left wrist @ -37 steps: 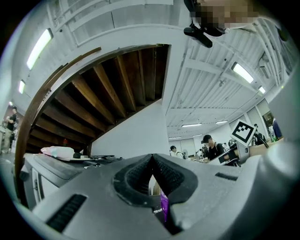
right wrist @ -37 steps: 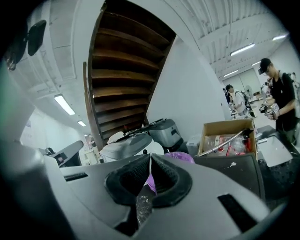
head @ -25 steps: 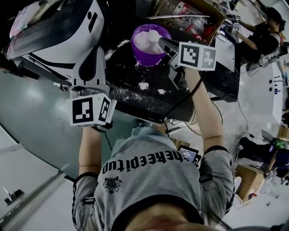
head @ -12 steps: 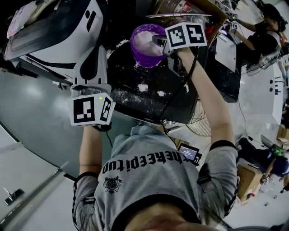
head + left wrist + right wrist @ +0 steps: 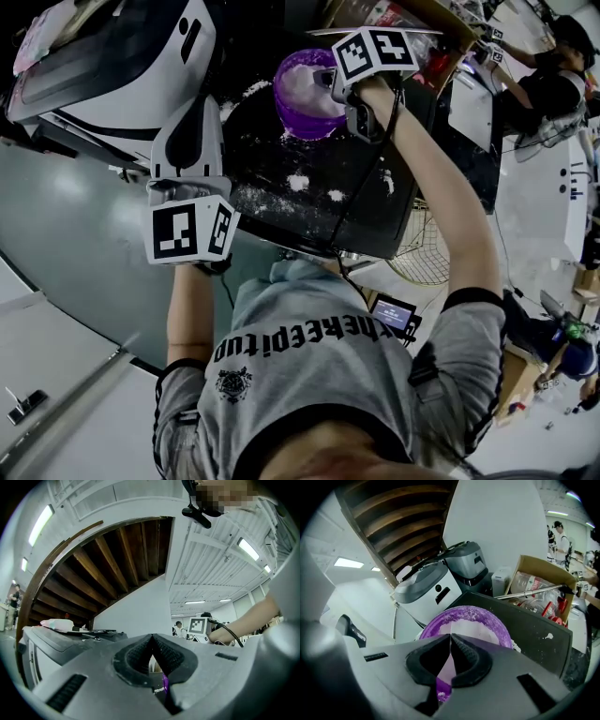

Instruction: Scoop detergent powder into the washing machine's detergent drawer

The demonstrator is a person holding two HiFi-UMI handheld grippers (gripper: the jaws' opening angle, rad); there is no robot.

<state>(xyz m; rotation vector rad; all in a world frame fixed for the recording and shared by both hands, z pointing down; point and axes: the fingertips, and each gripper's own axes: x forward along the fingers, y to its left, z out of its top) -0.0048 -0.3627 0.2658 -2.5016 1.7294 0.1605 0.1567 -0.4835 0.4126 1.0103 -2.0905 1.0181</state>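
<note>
The right gripper (image 5: 450, 638) has its jaws pressed together on a thin lilac strip (image 5: 444, 672). Judging by the powder-dusted purple end showing just below the pads, the strip is a scoop's handle. Its long axis runs straight along the jaws, pointing forward and down. Directly ahead of those jaws, and just beneath them, sits the purple bowl (image 5: 292, 112) heaped with white detergent powder (image 5: 471, 632). In the head view the right gripper hangs over the bowl's right rim. The bowl stands on a black surface (image 5: 319, 211) flecked with spilled powder (image 5: 298, 178). The washing machine (image 5: 122, 66), white with a grey top, lies to the left of the bowl and a little beyond it. Its detergent drawer cannot be made out in any view. The left gripper (image 5: 151, 639) is near the machine and well apart from the bowl, with its jaw tips touching and nothing firmly between them. A purple sliver shows through the gap lower down, but what it is cannot be told. The coming move turns on this layout: the powder is right under the right gripper's nose, so a dip forward and down along the handle's axis should load the scoop. The carry would then have to swing left across the black surface toward the machine — the side the left gripper already occupies.
</note>
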